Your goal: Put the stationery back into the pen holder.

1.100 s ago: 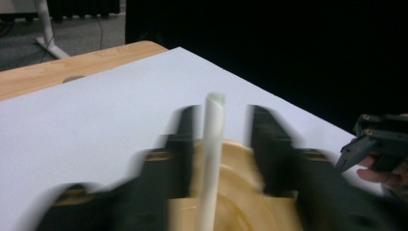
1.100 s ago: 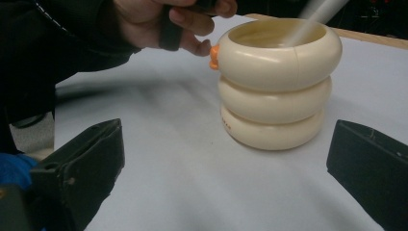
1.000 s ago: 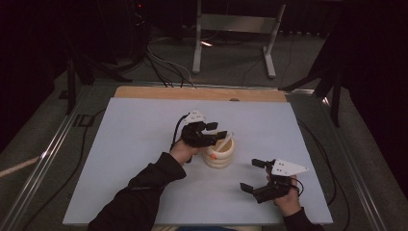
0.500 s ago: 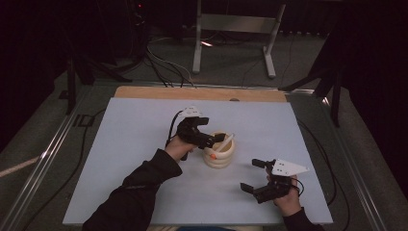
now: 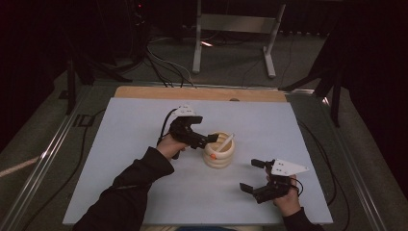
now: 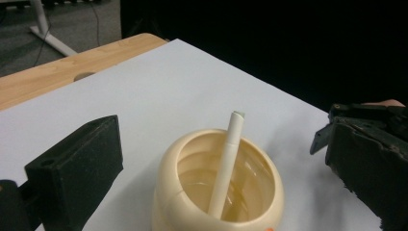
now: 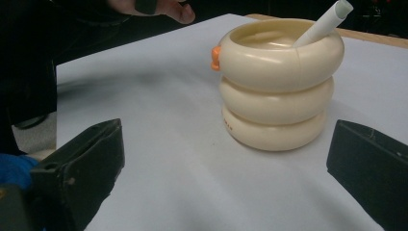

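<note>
Standing tilted inside the cream ribbed plastic pot (image 5: 219, 153) at frame centre, the white pen (image 5: 225, 143) looks delivered. Left gripper (image 5: 208, 140), jaws just opened and spread empty, hovers beside it; right gripper (image 5: 253, 174) waits lower right, jaws spread.

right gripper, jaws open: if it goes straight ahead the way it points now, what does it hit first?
Most likely the cream ringed holder, which stands ahead of the right gripper and between its open jaws in the right gripper view, a white pen leaning inside. Bare white table top lies before it; depth is hard to judge.
</note>
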Action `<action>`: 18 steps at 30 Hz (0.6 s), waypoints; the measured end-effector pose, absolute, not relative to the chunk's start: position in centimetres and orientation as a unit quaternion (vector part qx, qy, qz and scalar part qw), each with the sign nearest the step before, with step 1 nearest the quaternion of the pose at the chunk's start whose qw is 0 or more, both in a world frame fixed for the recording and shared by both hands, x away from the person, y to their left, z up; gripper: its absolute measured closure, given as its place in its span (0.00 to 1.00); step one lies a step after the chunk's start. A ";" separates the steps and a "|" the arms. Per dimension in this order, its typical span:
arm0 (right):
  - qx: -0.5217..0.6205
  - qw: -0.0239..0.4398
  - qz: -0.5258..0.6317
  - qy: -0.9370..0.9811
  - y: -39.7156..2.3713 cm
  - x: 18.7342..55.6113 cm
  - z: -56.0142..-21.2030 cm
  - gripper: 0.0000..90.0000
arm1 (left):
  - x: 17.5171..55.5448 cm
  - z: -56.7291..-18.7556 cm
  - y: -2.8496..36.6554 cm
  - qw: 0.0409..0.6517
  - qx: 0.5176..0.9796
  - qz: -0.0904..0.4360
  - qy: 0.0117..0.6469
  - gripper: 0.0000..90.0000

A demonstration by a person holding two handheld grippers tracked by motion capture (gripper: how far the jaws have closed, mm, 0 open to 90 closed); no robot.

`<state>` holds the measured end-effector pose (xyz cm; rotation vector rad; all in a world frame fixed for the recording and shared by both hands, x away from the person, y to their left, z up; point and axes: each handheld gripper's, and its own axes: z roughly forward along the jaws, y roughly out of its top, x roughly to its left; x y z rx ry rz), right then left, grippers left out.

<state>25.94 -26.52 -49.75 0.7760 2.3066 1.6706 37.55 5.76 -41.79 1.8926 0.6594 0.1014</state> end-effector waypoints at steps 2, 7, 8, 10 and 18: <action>0.262 0.095 0.564 0.777 -26.5 25.9 -49.7 0.00 | 37.4 -41.7 6.1 0.537 0.797 0.043 0.274 0.00; 0.263 0.094 0.564 0.777 -26.5 26.0 -49.7 0.00 | 37.1 -41.6 6.9 0.535 0.799 0.042 0.270 0.00; 0.263 0.093 0.565 0.777 -26.5 25.9 -49.7 0.00 | 37.0 -41.7 7.1 0.534 0.800 0.041 0.271 0.00; 0.262 0.094 0.564 0.777 -26.5 26.0 -49.7 0.00 | 37.0 -41.8 7.5 0.535 0.799 0.046 0.272 0.00; 0.261 0.093 0.564 0.778 -26.5 25.9 -49.7 0.00 | 36.4 -42.4 9.4 0.533 0.797 0.052 0.279 0.00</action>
